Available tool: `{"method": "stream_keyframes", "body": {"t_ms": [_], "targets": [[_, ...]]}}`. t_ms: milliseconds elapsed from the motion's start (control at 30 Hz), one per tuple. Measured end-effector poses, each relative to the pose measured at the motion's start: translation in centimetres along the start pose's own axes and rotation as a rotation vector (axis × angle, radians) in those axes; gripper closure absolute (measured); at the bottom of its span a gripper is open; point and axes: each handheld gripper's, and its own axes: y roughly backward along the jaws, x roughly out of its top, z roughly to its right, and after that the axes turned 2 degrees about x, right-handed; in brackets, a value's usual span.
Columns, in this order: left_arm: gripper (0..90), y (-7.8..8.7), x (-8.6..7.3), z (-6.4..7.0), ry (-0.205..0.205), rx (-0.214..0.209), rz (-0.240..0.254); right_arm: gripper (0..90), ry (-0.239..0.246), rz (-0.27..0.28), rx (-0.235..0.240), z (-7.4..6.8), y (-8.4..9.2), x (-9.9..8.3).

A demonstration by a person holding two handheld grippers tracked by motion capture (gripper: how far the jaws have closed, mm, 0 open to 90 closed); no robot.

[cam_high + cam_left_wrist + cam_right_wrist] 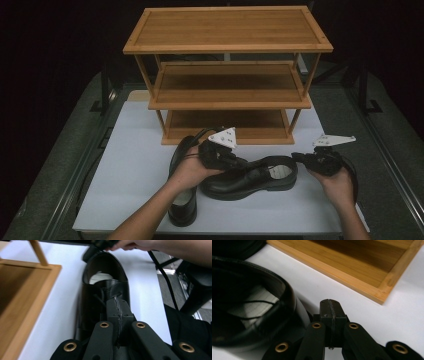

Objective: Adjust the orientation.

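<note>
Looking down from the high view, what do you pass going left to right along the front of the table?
Shoe pointing away → left gripper → shoe lying crosswise → right gripper.

No text, label, brand, number or sign can be read. The pale insole (281, 170) of the shoe (250, 178) lying across the near middle of the table is too small and blurred for any print to be made out.
</note>
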Motion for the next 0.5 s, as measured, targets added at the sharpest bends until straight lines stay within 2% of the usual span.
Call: {"method": "stream_keyframes", "body": {"t_ms": [133,400,433,500], "targets": [[90.0,-1.3,0.0,0.3,-0.006,-0.026,-0.027,89.8,0.005,-0.004,0.012,0.0,-0.6,0.4],[90.0,-3.1,-0.4,0.7,0.000,-0.068,-0.050,89.8,0.011,-0.015,0.030,-0.2,-1.5,0.5],[90.0,-3.2,-0.4,0.6,-0.011,-0.074,-0.066,89.8,0.008,-0.016,0.034,-0.1,-1.6,0.5],[90.0,-3.5,-0.6,0.6,-0.004,-0.092,-0.061,89.8,0.008,-0.016,0.041,-0.1,-1.8,0.5]]}}
